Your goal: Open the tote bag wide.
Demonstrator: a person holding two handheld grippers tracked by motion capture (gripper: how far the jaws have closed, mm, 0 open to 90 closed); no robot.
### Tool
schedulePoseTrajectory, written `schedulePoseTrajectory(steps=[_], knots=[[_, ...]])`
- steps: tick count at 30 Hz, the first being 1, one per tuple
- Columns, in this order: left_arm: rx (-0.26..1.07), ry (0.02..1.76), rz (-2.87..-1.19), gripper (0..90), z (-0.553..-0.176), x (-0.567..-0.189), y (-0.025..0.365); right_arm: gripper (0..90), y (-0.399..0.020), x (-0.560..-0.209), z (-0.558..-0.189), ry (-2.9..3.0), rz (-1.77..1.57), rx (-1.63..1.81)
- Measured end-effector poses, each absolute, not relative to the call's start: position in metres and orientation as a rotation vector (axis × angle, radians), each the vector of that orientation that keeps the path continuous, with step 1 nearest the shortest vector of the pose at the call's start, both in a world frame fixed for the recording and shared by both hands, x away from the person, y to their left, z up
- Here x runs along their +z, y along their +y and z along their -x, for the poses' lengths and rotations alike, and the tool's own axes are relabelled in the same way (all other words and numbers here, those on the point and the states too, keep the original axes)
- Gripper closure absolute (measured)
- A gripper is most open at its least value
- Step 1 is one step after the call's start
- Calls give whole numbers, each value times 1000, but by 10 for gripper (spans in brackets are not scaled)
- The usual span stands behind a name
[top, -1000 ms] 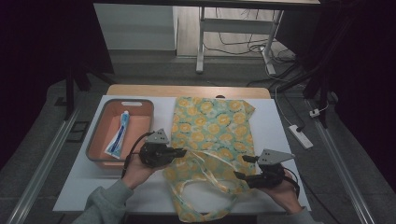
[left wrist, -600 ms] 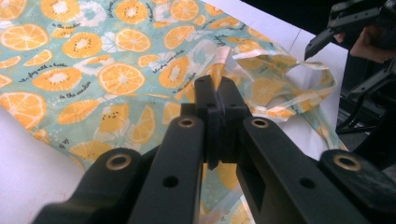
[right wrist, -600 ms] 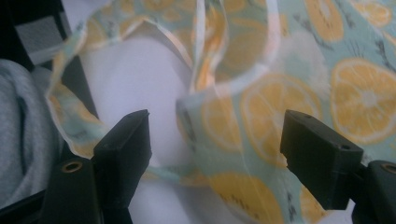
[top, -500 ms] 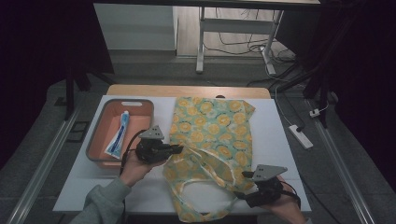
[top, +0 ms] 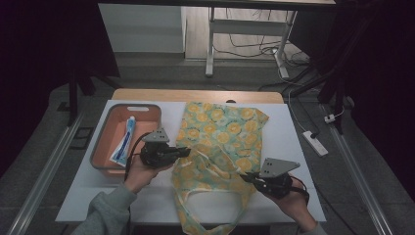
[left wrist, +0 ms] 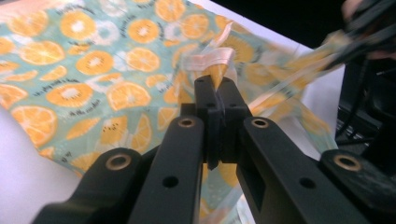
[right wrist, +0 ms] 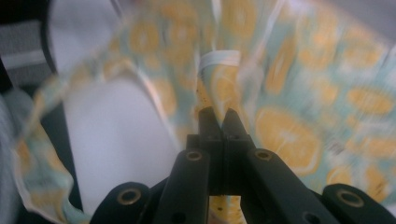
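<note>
one thin, crinkled fabric tote bag (top: 222, 147) printed with orange slices on pale green lies on the white table (top: 293, 147), partly lifted. left hand-held gripper (top: 185, 152): jaws closed on a pinched fold of the bag. right hand-held gripper (top: 246, 177): jaws have just closed, clamping another fold. one orange plastic tray (top: 149, 113) holds one toothpaste tube (top: 123, 142).

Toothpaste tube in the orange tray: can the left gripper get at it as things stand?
Probably not yet. The toothpaste tube lies uncovered in the orange tray, right beside the left gripper, so the path looks free. But that gripper is shut on the tote bag fabric and would have to let go first.
</note>
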State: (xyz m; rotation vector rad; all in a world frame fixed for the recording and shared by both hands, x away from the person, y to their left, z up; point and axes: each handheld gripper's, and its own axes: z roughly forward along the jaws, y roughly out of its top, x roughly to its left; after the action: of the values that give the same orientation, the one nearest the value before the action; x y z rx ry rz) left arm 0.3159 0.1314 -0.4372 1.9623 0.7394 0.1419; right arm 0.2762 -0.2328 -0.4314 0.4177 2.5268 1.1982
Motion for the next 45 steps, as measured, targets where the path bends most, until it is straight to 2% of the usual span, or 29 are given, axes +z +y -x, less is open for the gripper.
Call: schedulePoseTrajectory(steps=[5,9,10,11,16,22,28,39,40,41,42,43,44,45], knots=[[179,763,-1951,887,-323,-435,132,894,-231,-408,-277,2432,-406,1249],[244,782,-1944,887,-331,-430,131,894,-240,-402,-301,2364,-513,1243],[269,798,-1946,887,-338,-429,130,894,-246,-406,-319,2340,-572,1217],[269,798,-1946,887,-338,-429,130,894,-246,-406,-319,2340,-572,1217],[310,852,-1960,887,-356,-429,125,894,-257,-426,-366,2341,-751,1203],[311,908,-2010,886,-371,-437,118,894,-257,-448,-396,2372,-870,1123],[288,900,-2066,885,-373,-443,109,893,-258,-475,-404,2477,-941,1044],[268,906,-2092,880,-374,-447,102,888,-258,-497,-403,2556,-991,949],[268,904,-2095,881,-374,-447,101,736,-258,-495,-402,2549,-958,950],[268,904,-2095,881,-374,-447,101,736,-258,-495,-402,2549,-958,950],[265,902,-2094,881,-374,-447,101,552,-256,-481,-396,2490,-901,1003],[265,902,-2094,881,-374,-447,101,552,-256,-481,-396,2490,-901,1003],[263,901,-2093,881,-375,-447,102,433,-252,-459,-386,2430,-815,1081],[263,901,-2093,881,-375,-447,102,433,-252,-459,-386,2430,-815,1081]])
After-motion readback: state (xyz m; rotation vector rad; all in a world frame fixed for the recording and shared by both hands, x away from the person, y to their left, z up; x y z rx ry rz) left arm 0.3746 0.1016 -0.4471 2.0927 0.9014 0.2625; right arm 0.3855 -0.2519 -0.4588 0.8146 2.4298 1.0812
